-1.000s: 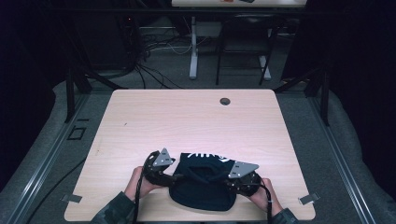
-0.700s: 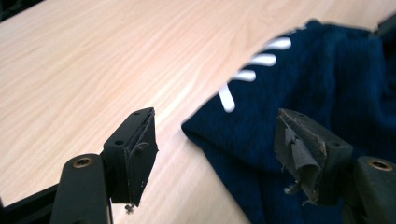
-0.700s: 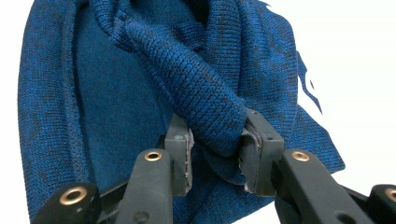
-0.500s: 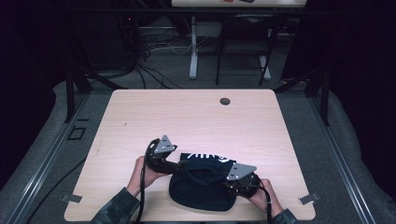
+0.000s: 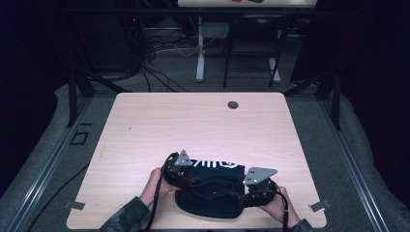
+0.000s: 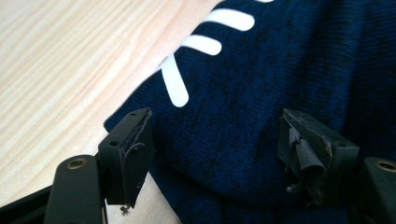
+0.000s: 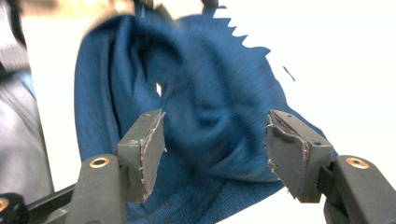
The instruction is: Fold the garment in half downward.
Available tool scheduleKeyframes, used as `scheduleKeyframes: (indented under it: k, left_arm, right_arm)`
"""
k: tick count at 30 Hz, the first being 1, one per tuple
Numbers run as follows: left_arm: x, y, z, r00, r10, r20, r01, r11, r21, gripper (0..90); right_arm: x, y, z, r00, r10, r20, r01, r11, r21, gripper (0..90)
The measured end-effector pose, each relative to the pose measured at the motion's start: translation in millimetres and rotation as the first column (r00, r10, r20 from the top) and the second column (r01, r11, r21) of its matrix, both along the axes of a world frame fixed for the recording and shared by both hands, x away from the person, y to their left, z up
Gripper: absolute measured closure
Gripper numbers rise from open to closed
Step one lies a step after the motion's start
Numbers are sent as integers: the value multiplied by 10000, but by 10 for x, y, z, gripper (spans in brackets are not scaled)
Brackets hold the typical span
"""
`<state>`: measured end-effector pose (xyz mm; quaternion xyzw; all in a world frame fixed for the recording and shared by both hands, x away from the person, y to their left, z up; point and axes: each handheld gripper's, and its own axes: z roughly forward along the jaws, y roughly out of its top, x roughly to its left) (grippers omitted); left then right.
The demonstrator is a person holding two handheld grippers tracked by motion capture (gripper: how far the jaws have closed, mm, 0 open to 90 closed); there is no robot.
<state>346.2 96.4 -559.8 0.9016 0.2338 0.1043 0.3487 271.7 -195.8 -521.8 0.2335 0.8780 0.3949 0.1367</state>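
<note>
Hands come up from the near edge of the table (image 5: 145, 121), one to each side of the dark blue knit garment (image 5: 212, 193), which I use as my landmark; it lies bunched on the wood close to that near edge. My left gripper (image 6: 215, 140) sits at the garment's left end, its jaws released and standing wide over the cloth, beside the white stripes (image 6: 187, 70); no pad presses the knit. My right gripper (image 7: 215, 144) sits at the garment's right end, aimed across the folds. Its jaws have just been opening and stand apart, cloth lying beyond them, nothing pinched. Both forearms lie low, wrists angled inward toward the garment.
</note>
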Motion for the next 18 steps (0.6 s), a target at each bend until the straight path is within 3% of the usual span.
scheduleKeyframes:
  k: [3,6,10,11,12,13,14,15,16,18]
  left_arm:
    - [-3,-17,-19,10000,28,-39,-28,10000,62,272]
    - [-8,-29,-33,10000,65,-34,-65,9999,89,272]
    - [-12,-45,-67,9995,259,-176,-257,9996,138,271]
    - [-12,-45,-67,9995,259,-176,-257,9996,138,271]
    - [-8,-43,-76,9992,354,-202,-351,9993,136,270]
    - [-7,-41,-79,9989,404,-231,-400,9991,169,269]
    - [-4,-37,-82,9986,459,-278,-455,9988,156,268]
    - [-4,-37,-82,9986,459,-278,-455,9988,156,265]
    - [4,-28,-93,9974,582,-428,-579,9983,87,263]
    - [9,-19,-98,9968,633,-481,-631,9980,58,262]
  right_arm:
    - [-11,-66,87,9993,-373,19,370,9950,924,410]
    - [-13,-33,91,9990,-447,37,442,9948,916,442]
    - [8,225,-99,9993,-354,-128,351,9990,-288,507]
    - [8,225,-99,9993,-354,-128,351,9990,-288,507]
    - [16,305,-185,9989,-470,-74,462,9953,-854,603]
    - [14,322,-216,9989,-466,-19,462,9937,-1022,651]
    - [4,325,-235,9984,-556,126,566,9926,-1076,721]
    - [4,325,-235,9984,-556,126,566,9926,-1076,721]
    - [-15,309,-236,9979,-623,160,637,9920,-1093,801]
    - [-38,284,-225,9982,-544,242,566,9927,-1061,836]
